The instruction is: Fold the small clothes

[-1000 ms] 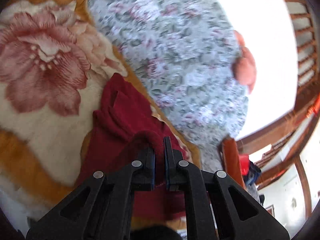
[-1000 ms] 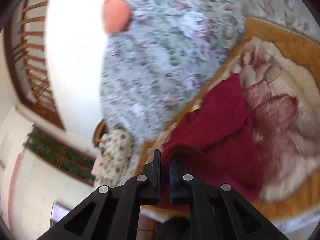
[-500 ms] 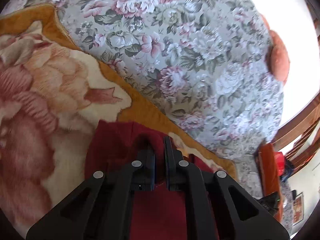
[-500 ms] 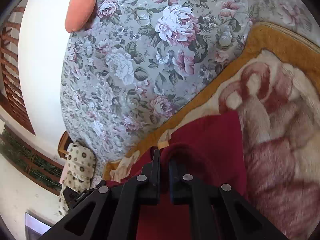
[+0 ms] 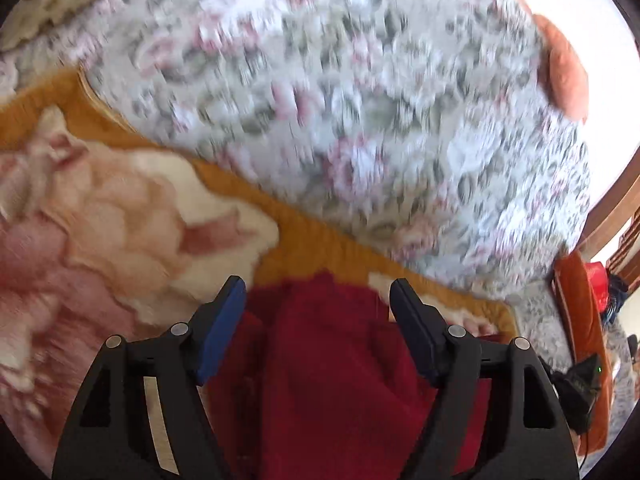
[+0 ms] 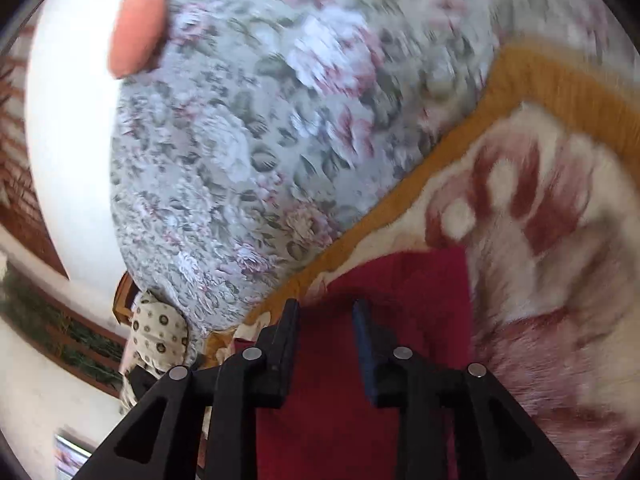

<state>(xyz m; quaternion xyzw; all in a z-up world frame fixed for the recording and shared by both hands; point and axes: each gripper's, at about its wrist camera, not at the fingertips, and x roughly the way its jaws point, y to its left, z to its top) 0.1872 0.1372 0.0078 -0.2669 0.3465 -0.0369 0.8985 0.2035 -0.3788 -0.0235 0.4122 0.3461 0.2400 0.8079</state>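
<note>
A grey floral bedspread (image 5: 360, 100) is stretching across the bed ahead of me, with a plush orange-bordered blanket (image 5: 120, 220) lying over it. The red garment (image 5: 340, 360) is resting on that blanket. My left gripper (image 5: 318, 304) is spreading its jaws wide over the cloth, gripping nothing; my right gripper (image 6: 326, 320) is gaping partway, also empty.

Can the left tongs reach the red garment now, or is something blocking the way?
Probably yes. The left tongs are open, right above the red garment lying on the flower blanket, and nothing sits between them.
</note>
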